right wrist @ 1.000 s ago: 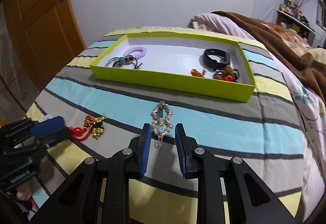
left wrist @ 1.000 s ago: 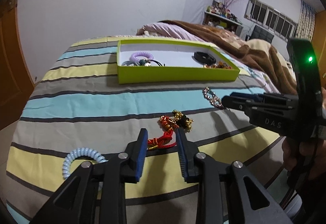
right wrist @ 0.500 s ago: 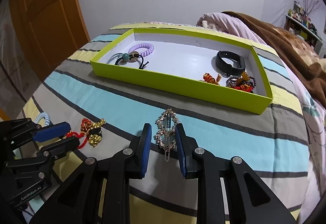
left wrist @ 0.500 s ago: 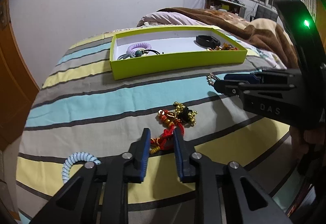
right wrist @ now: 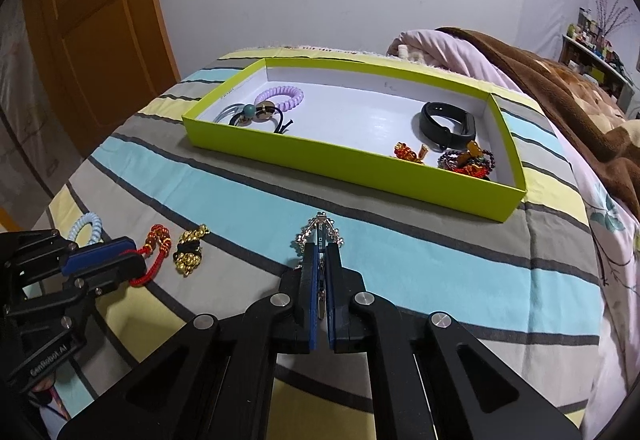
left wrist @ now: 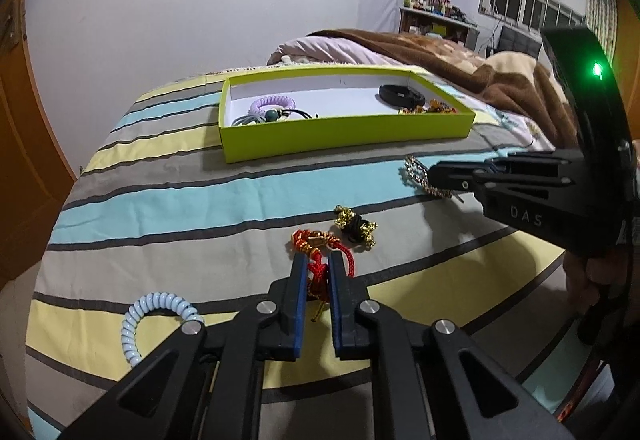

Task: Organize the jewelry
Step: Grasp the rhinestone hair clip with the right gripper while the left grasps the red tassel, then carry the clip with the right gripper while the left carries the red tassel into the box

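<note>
left gripper (left wrist: 318, 270) pinched on red cord charm (left wrist: 316, 260) | right gripper (right wrist: 320, 260) clamped on rhinestone hair clip (right wrist: 319, 236), likely for carrying | green tray (right wrist: 360, 160) lay ahead of both

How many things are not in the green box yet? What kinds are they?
Curly blue hair tie: 1
Red cord charm: 1
Gold-bell piece: 1
Sparkly hair clip: 1
Total: 4
</note>
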### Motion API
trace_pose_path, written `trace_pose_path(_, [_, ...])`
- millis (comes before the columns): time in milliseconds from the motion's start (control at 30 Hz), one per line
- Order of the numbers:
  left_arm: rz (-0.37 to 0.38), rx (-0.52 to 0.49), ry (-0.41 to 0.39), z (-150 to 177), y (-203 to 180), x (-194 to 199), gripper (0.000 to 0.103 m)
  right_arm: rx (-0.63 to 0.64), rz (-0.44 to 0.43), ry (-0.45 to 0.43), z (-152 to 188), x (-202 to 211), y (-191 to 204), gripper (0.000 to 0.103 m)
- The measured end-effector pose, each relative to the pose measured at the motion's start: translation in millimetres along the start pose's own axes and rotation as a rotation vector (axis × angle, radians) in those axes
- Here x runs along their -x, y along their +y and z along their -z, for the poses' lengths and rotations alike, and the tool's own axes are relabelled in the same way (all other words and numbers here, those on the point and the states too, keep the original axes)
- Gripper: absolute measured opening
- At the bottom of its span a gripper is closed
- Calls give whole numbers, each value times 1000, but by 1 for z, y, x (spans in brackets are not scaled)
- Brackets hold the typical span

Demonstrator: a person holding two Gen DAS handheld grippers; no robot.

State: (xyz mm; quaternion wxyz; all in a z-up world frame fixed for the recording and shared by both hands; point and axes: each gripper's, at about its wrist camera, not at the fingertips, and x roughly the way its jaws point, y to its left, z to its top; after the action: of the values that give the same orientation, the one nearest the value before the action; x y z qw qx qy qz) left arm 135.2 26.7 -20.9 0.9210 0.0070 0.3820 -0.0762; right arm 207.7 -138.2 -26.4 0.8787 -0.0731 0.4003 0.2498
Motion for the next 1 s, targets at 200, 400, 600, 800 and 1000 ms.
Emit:
trace_pose_path(200, [28,42,-50,-1,5,17,10,-17,-15,-34,4,17,-2,3])
trace_pose_path(400, [42,62,-95,-4,7,35,10,-32,-30,-68,10,39,0,3])
trace_pose_path(600, [44,61,-126,-7,1,52,10,-36,-25,-109,13,64,2,3])
trace_pose_path(800, [35,62,-152,-12,-4,64,10,-39,-16,-152,13,87,3,3])
trace_pose_path(1000, [28,73,-159,-20,-7,68,10,-42,-13,-180,13,101,1,3])
